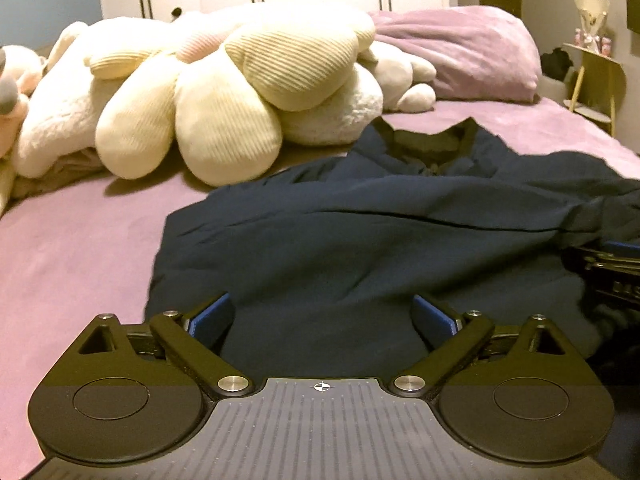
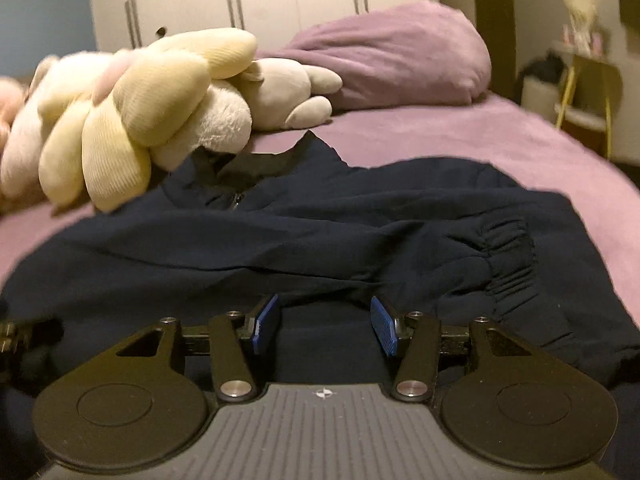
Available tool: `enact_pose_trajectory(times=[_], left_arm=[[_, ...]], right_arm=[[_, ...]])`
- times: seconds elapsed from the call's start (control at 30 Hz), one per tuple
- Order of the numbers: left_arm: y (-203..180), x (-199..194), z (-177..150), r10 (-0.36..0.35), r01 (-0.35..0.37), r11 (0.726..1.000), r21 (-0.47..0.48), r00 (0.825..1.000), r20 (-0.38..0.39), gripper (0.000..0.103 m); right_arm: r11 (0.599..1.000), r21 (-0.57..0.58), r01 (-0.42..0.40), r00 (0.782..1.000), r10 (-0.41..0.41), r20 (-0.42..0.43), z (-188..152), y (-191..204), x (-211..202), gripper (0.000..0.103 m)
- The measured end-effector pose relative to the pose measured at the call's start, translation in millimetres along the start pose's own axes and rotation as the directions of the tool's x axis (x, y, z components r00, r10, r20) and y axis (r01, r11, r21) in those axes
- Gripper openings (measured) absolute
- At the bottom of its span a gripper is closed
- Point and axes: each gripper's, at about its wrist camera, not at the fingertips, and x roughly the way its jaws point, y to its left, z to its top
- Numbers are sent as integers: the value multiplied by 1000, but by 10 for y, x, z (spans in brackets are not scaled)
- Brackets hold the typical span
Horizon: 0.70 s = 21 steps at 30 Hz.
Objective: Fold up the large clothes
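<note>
The navy jacket (image 1: 400, 220) lies across the purple bed (image 1: 72, 248), collar at twelve o'clock; left claw (image 1: 322, 316) gapes wide, right claw (image 2: 324, 324) half-spread, both empty over its near hem, equally close.

Left tongs (image 1: 322, 314) and right tongs (image 2: 324, 325): identical build noted. Black link arms pinned with silver screws, round black discs at each side, ribbed grey centre plate marked with a small crosshair, blue ridged pads (image 2: 383, 326).
</note>
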Motion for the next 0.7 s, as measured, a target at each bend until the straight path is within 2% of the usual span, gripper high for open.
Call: enact_pose_trajectory(times=[0.13, 0.27, 0.33, 0.4, 0.43, 0.47, 0.53, 0.7], left_arm=[[31, 139, -74, -3, 1, 999, 37, 999, 33, 103], [172, 40, -92, -42, 40, 999, 36, 998, 47, 103], [259, 14, -132, -45, 43, 998, 41, 997, 57, 103], [340, 44, -165, -46, 44, 999, 28, 997, 56, 103], [372, 65, -166, -46, 46, 999, 9, 998, 50, 103], [388, 81, -163, -49, 49, 999, -3, 998, 45, 103], [392, 104, -167, -54, 54, 999, 1, 998, 44, 103], [422, 12, -141, -25, 25, 1000, 2, 999, 23, 103]], right_arm=[[999, -34, 23, 999, -22, 31, -99, 11, 8, 51], [999, -36, 4, 999, -2, 32, -77, -28, -24, 50], [1000, -25, -7, 999, 8, 36, -58, -103, -98, 43], [1000, -10, 23, 998, -22, 56, -72, -226, -203, 41], [998, -11, 55, 996, -54, 66, -95, -308, -246, 31], [999, -9, 48, 997, -47, 68, -129, -408, -270, 25], [999, 11, 48, 997, -48, 56, -163, -549, -266, 1], [998, 40, 41, 999, -42, 31, -139, -647, -200, 0]])
